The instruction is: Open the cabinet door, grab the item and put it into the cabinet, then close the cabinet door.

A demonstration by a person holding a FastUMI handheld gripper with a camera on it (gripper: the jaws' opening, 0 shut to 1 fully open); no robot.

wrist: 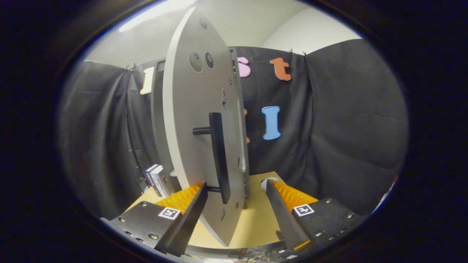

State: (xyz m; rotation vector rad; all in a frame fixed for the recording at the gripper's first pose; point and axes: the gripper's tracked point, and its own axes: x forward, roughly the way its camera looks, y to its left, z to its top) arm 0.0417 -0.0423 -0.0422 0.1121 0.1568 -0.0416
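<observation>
Tongs (pixel 236 190) sitting spread at lower centre, fingers flanking the door (pixel 199 120) edge and its black handle (pixel 219 157)

I am seeing the cabinet door (pixel 193 146) standing open, edge-on, reaching between the spread fingers of the gripper (pixel 236 191). Its handle (pixel 219 157) is sitting on the door's face, lower end just ahead of the left finger (pixel 190 204), touching neither finger. The cabinet (pixel 159 120) is standing behind the door on the table (pixel 256 223). A small box (pixel 156 179) is lying left of the door.
</observation>
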